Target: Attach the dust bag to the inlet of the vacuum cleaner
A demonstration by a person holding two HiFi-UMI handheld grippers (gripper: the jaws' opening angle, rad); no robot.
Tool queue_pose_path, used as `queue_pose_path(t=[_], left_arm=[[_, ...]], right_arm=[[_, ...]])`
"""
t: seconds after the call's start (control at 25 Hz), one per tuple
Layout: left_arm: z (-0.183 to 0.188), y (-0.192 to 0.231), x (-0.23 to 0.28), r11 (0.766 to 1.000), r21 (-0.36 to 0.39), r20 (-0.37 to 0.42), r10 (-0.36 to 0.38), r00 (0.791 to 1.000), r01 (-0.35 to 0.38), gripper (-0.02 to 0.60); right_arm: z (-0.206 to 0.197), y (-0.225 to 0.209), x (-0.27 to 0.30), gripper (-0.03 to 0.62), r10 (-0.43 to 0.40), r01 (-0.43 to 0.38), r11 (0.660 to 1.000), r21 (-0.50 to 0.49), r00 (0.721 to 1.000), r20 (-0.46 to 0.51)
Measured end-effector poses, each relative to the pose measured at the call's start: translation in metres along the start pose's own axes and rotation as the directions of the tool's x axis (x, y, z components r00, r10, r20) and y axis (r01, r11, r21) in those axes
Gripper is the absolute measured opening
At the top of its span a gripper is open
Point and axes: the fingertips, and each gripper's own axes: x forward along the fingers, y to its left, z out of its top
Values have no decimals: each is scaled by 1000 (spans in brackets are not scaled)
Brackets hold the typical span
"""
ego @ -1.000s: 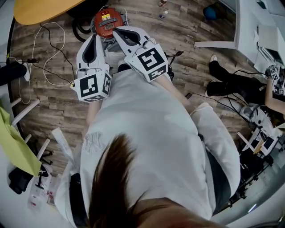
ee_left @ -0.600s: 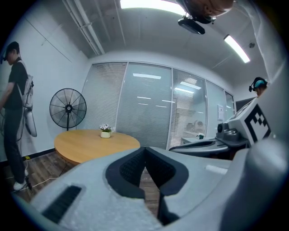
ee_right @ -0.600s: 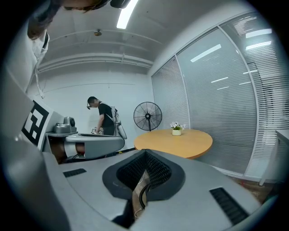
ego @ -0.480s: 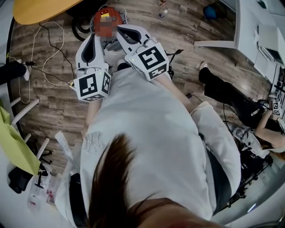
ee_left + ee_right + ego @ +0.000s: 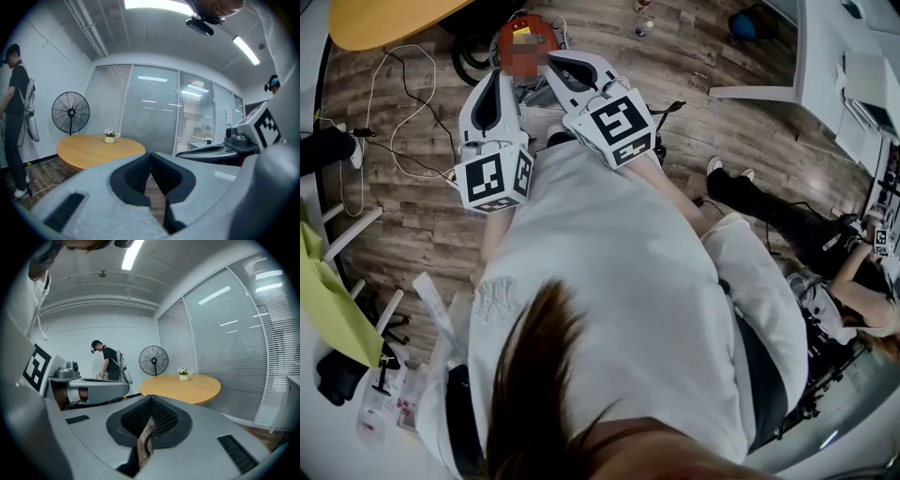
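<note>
Both grippers are held out in front of the standing person, side by side and nearly level, above the wooden floor (image 5: pixel 422 216). The left gripper (image 5: pixel 495 80) is clenched, its jaws pressed together with nothing in them, and only floor is seen through the slit below the pads. The right gripper (image 5: pixel 555 64) is likewise clenched on nothing. The brown strip glimpsed in its gap is judged to be floor and cable beneath. The red vacuum cleaner (image 5: pixel 504 47) is seen on the floor just beyond the gripper tips, with its black hose (image 5: pixel 469 52) curled at its left and a white cable (image 5: pixel 403 94) looped nearby. A round wooden table (image 5: pixel 384 19) stands further off. The dust bag itself cannot be picked out, and the inlet is hidden by the grippers and a blurred patch, so whether the bag sits on it cannot be told. Empty, level grippers poised over the machine would suit either a pause ahead of reaching down for the bag or a stand-back once it has been seated.
</note>
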Motion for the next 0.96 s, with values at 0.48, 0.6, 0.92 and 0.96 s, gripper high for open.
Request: queue_pose_path(t=[0.48,0.6,0.92,0.96], left_arm=[[3,6,2,1000,1,8,9,1000,-9,17],[3,8,4,1000,3,11,9,1000,-9,17],[5,2,10,1000,22,13,-5,1000,5,17],[5,2,10,1000,22,13,-6,1000,6,17]], right_arm=[[3,2,8,3,21,-21,1000,-14,1000,2],[3,1,10,3,21,-21,1000,-18,1000,2],[5,-5,10,3,14,-13,1000,-16,1000,6],[5,-6,10,3,13,-13,1000,-16,1000,6]])
